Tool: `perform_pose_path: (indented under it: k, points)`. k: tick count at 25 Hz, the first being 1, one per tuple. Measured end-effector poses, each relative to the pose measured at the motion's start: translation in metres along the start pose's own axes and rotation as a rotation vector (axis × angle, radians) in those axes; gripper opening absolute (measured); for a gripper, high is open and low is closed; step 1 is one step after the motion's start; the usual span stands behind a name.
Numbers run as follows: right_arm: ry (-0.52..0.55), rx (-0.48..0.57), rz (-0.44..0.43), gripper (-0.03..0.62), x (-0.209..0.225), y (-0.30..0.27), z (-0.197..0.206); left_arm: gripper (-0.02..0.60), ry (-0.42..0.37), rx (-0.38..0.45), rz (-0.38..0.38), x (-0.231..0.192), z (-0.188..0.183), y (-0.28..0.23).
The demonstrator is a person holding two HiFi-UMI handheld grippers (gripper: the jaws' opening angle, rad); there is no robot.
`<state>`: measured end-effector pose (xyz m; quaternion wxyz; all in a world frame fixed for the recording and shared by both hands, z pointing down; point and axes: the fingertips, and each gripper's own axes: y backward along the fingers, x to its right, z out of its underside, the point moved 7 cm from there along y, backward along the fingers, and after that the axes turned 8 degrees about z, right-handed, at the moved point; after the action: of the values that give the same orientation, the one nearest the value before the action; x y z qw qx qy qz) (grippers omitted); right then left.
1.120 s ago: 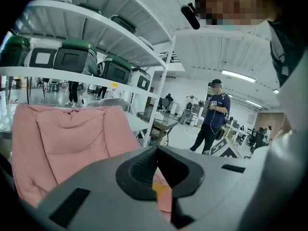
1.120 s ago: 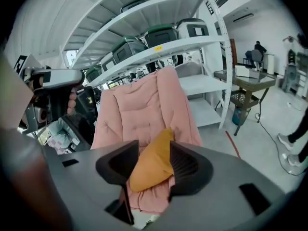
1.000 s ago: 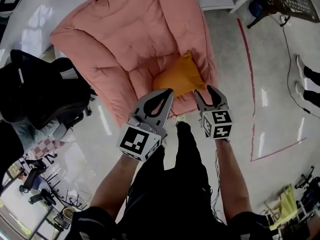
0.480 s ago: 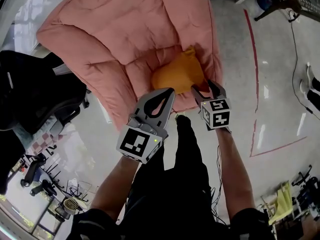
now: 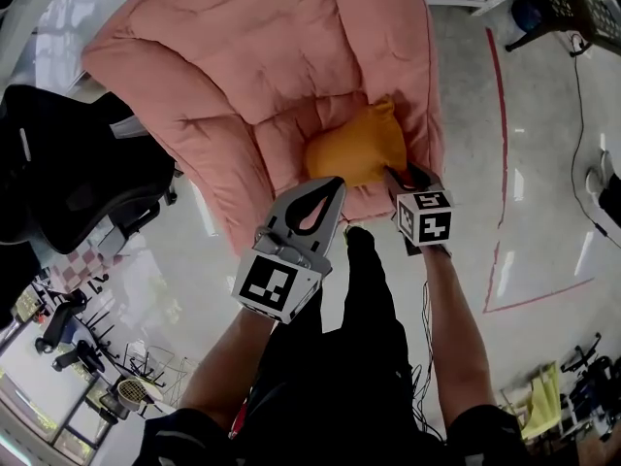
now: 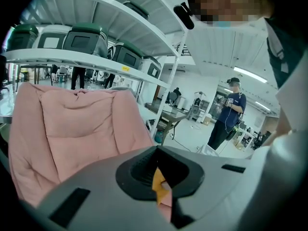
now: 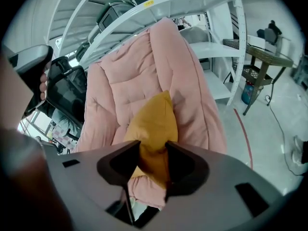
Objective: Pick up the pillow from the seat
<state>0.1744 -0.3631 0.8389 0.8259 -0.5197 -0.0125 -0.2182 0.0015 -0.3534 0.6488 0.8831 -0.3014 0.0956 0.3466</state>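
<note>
Slippage is judged the chief risk from here. Plump and orange, the pillow point(image 5: 356, 149) is seen lying at the front edge of the pink seat point(image 5: 243, 66), toward its right corner and leaned against the padded right side. The right gripper point(image 5: 403, 175) is set at the pillow's near end, and its jaws are closing with the orange cloth between them, both inner faces being touched by it. Only a narrow bunch of that near end appears to be taken. If little more than loose cover is pinched, the filling may sag away once the pillow is raised. The cloth could then be drawn out of the grip, and the pillow dropped back on the seat or over the front edge onto the floor point(image 5: 543, 144). A fold of the seat lies just beneath the pillow's near end and could be caught along with it, in which case the cushion would be dragged upward too. The left gripper point(image 5: 335, 184) is held just off the seat's front edge, beside the right one, its jaws pressed together on nothing. No support is given by it, so the whole weight would hang from one end and a swing may be set up. A straight, unhurried lift would be called for.
</note>
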Motion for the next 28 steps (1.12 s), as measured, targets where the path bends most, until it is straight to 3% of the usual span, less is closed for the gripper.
perform_pose_path:
  k: [12, 20, 28]
  points:
    - [0.032, 0.047, -0.06, 0.064, -0.038, 0.016, -0.001, 0.006, -0.011, 0.024, -0.026, -0.002, -0.001, 0.027]
    - [0.055, 0.127, -0.091, 0.049, -0.075, 0.056, -0.012, 0.006, -0.027, 0.072, -0.052, 0.002, -0.005, 0.065]
    - [-0.002, 0.263, -0.073, 0.048, -0.104, 0.129, -0.036, 0.006, -0.048, 0.155, -0.088, 0.011, -0.013, 0.122]
